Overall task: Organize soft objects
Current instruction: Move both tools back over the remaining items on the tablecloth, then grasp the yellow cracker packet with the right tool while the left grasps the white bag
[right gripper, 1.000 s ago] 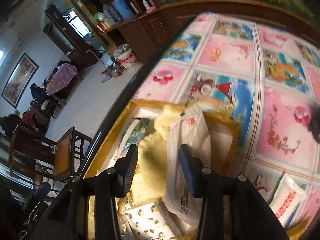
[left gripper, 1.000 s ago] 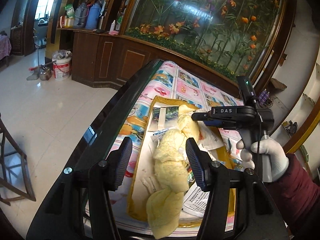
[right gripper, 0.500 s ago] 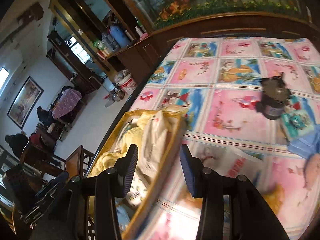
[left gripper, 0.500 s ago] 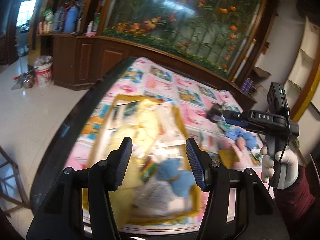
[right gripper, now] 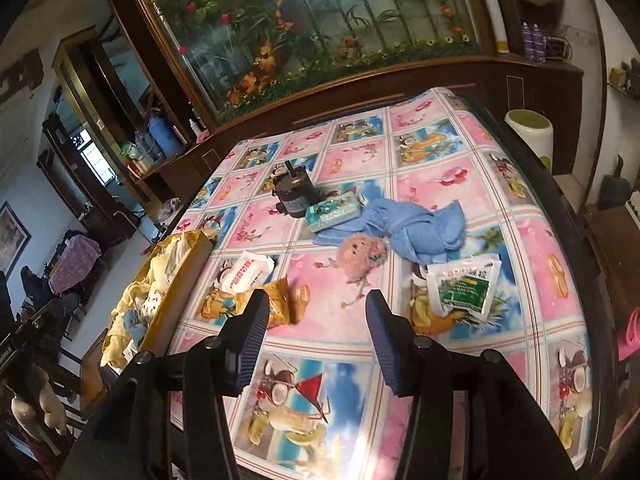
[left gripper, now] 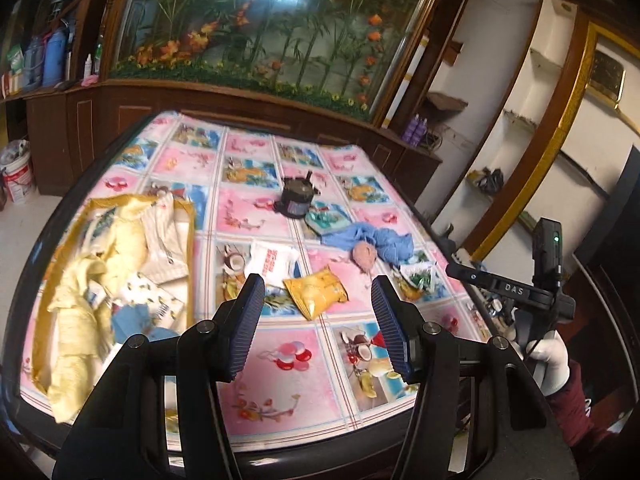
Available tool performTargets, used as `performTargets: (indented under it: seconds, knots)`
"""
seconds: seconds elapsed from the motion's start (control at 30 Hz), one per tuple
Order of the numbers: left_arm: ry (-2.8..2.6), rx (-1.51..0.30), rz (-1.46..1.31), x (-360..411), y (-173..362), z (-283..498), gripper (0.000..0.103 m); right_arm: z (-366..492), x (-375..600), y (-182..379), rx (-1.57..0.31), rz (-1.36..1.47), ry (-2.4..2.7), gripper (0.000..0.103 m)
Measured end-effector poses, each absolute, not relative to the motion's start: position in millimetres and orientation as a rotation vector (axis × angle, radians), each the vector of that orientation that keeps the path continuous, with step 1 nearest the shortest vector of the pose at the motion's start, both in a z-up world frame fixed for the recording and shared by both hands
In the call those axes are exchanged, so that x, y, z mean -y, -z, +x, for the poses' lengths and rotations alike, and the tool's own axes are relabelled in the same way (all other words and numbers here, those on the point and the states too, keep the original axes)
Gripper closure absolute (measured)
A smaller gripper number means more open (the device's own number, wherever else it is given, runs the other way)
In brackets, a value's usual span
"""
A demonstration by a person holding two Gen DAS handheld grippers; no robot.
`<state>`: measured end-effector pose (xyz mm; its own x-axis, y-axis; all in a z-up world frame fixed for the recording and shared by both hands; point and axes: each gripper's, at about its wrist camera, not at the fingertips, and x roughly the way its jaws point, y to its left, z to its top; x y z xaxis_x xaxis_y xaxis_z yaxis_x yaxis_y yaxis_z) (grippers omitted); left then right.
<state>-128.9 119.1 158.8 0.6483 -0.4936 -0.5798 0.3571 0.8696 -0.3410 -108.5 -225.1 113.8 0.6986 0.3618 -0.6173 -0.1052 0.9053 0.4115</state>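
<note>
A yellow box (left gripper: 191, 232) at the table's left holds a yellow cloth (left gripper: 76, 300), packets and blue pieces; it also shows in the right wrist view (right gripper: 176, 292). Loose on the patterned cover lie a blue cloth (left gripper: 376, 240) (right gripper: 416, 228), a pink fuzzy toy (left gripper: 364, 258) (right gripper: 360, 258), a yellow packet (left gripper: 316, 292) (right gripper: 276, 300), a white and red packet (left gripper: 272, 262) (right gripper: 244, 270), a white and green packet (right gripper: 464, 288) and a teal tissue pack (right gripper: 334, 212). My left gripper (left gripper: 318, 324) is open and empty above the table's near middle. My right gripper (right gripper: 314, 340) is open and empty, held at the table's right edge (left gripper: 520, 292).
A dark jar-like object (left gripper: 296, 198) (right gripper: 294, 196) stands at the table's middle back. A wooden cabinet with a flower mural (left gripper: 260, 40) runs behind the table. A white cylinder with a green top (right gripper: 530, 132) stands off the far right corner. Chairs (right gripper: 60, 320) stand at the left.
Both grippers have pulled back from over the yellow box and swung right. The view now takes in the loose items in the middle and right of the table. Both stay open.
</note>
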Motion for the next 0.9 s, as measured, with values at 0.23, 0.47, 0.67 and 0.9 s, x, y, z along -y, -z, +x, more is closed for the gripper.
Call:
performTargets:
  seconds: [0.23, 0.47, 0.67, 0.9]
  knots:
    - [0.413, -0.835, -0.232, -107.4, -134.2, -81.9, 0.047, -83.7, 197.9, -78.2, -0.85, 0.377, -0.38, 0.053]
    - [0.38, -0.98, -0.326, -99.1, -93.5, -16.6, 0.047, -9.6, 113.2, -44.9, -0.99, 0.242, -0.457, 0.051]
    - [0.326, -1.031, -0.317, -82.7, -66.9, 21.5, 0.047, 0.9, 72.8, -31.0, -1.032, 0.062, -0.477, 0.04]
    - [0.285, -1.048, -0.168, -52.7, -41.9, 43.9, 0.047, -19.5, 75.5, -26.6, -1.007, 0.011, -0.524, 0.05]
